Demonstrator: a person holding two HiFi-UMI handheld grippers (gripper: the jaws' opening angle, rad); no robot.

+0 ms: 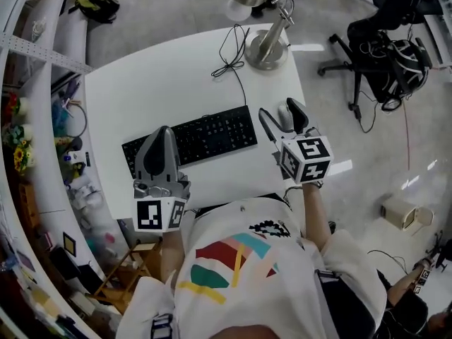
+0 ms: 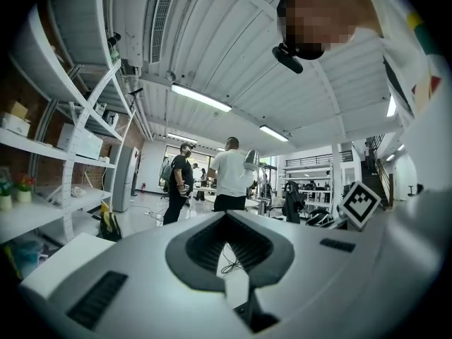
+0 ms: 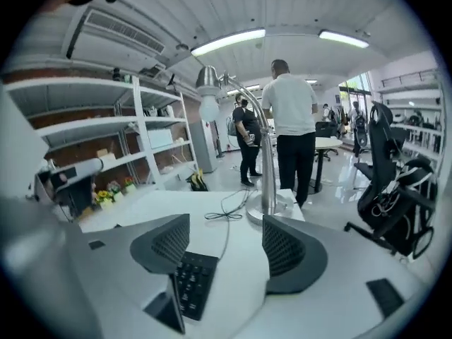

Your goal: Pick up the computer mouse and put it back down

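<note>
**Plainly: right tongs wide, left tongs closed, both empty**

Overhead, a white table [image 1: 155, 76] carries a black keyboard [image 1: 205, 136] at its centre. A metal desk lamp [image 1: 267, 51] stands at the table's 1 o'clock, and a thin black cable [image 1: 229, 55] loops just beside the lamp base.

The right gripper [image 1: 277, 109] sits off the keyboard's 3 o'clock end, pointing toward 12 o'clock. In its own view, the right gripper [image 3: 226, 221] has its jaws wide apart. Only bare tabletop lies between them, with the keyboard [image 3: 191, 281] low at 7 o'clock and the lamp [image 3: 265, 203] ahead.

The left gripper [image 1: 164, 131] hangs over the keyboard's 9 o'clock end. In its own view, the left gripper [image 2: 226, 216] has its tips closed together on nothing. The table and a bit of cable [image 2: 227, 267] show through the hollow between the pads.

The computer mouse cannot be picked out with certainty. From above, a pale rounded shape [image 1: 285, 113] lies between the right jaws, but it may be part of the gripper.

People [image 3: 293, 133] stand beyond the table.
</note>
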